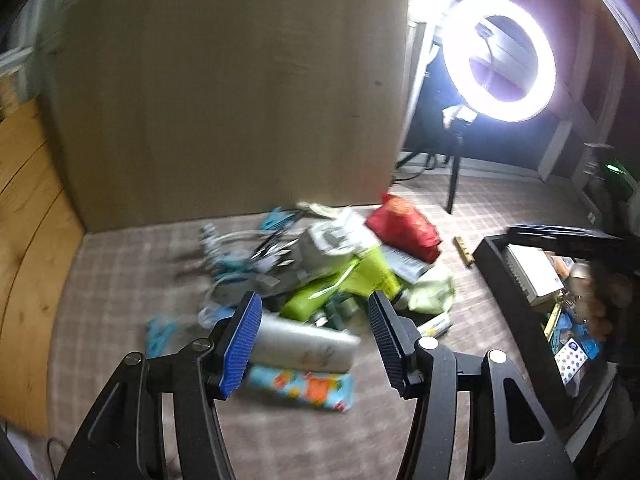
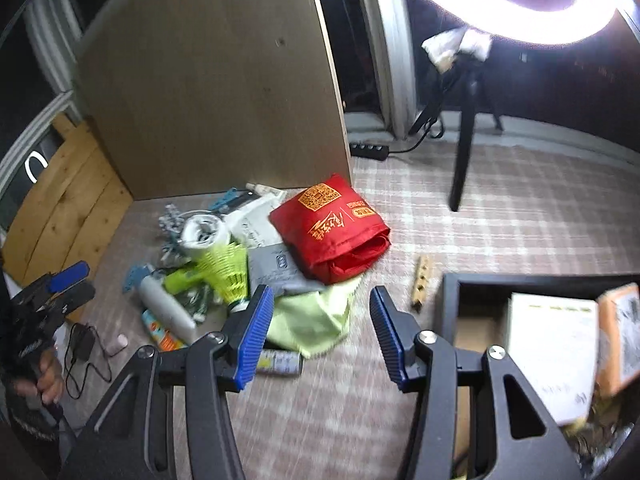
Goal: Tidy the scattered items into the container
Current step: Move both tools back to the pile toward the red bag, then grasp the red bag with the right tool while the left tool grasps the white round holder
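Both tongs hang over the carpet with their blue pads spread apart and nothing between them. The left tongs (image 1: 314, 322) sit above the near edge of the heap: one silver bottle (image 1: 304, 344) lies just ahead of its left pad, one bright patterned packet (image 1: 300, 388) nearer still. Beyond the pads lie one lime-green item (image 1: 340, 284), then one red bag (image 1: 404, 228) farther off to the right. The right tongs (image 2: 320, 320) hover over one pale green cloth (image 2: 316, 320), with one small printed tube (image 2: 280, 362) just below their left pad. One black container (image 2: 452, 304) sits to the right of these tongs — already holding one white box (image 2: 552, 344) and one orange box (image 2: 620, 336). Only the right view shows a wooden block (image 2: 422, 282) clearly, a power strip (image 2: 370, 150) and the left tongs (image 2: 66, 284) themselves far left — only the left view shows the ring light (image 1: 500, 58) whole.
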`<state>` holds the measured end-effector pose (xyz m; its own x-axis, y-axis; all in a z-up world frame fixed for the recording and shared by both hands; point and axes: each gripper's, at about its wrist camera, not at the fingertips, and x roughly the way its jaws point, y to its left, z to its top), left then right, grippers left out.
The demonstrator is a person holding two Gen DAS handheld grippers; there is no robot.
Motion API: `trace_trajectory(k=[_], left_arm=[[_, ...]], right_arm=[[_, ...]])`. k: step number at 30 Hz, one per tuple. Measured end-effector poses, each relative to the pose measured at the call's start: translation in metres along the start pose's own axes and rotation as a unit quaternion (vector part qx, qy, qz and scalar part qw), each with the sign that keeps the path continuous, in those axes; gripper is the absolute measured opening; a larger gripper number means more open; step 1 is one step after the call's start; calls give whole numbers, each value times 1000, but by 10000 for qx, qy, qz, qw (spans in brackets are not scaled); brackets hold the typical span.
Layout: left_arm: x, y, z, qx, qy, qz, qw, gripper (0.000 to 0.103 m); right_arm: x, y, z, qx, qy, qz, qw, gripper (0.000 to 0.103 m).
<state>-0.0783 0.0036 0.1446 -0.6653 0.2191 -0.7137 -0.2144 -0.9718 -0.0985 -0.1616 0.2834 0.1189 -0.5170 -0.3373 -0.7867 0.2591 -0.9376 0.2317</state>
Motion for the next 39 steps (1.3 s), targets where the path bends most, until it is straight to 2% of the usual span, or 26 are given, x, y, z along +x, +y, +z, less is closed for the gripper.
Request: trace_trajectory(k=[2, 8, 12, 16, 20, 23, 26, 29, 33, 36, 39], left_arm=[[10, -11, 7, 92, 25, -83, 9999, 53], [34, -23, 22, 195, 119, -116, 9997, 53], [43, -14, 26, 91, 180, -23, 9998, 53], [48, 1, 24, -46, 272, 41, 9996, 53], [57, 15, 25, -194, 450, -94, 9988, 53], [73, 14, 33, -10, 578, -143, 9982, 55], [92, 8, 42, 404, 655, -367, 9964, 57], [113, -2, 49, 1272, 722, -415, 9884, 63], [135, -7, 53, 2323, 1055, -482, 9657, 66], [148, -9, 52, 2770, 1279, -637, 9502, 68], [157, -14, 50, 2982, 1320, -727, 9425, 68]], right_arm=[[22, 0, 11, -175, 99, -64, 9998, 58], [76, 5, 40, -899, 538, -55, 9945, 60], [103, 13, 55, -1468, 823, 64, 9857, 68], [136, 19, 66, -2044, 1248, -94, 9708, 71], [155, 22, 72, -2330, 1426, -123, 9619, 80], [164, 24, 72, -2497, 1450, -209, 9572, 87], [171, 23, 74, -2506, 1516, -191, 9560, 89], [173, 22, 76, -2540, 1621, -61, 9535, 90], [177, 14, 82, -2442, 1797, 168, 9528, 91], [182, 11, 84, -2403, 1842, 226, 9528, 93], [183, 10, 81, -2340, 1825, 213, 9547, 94]])
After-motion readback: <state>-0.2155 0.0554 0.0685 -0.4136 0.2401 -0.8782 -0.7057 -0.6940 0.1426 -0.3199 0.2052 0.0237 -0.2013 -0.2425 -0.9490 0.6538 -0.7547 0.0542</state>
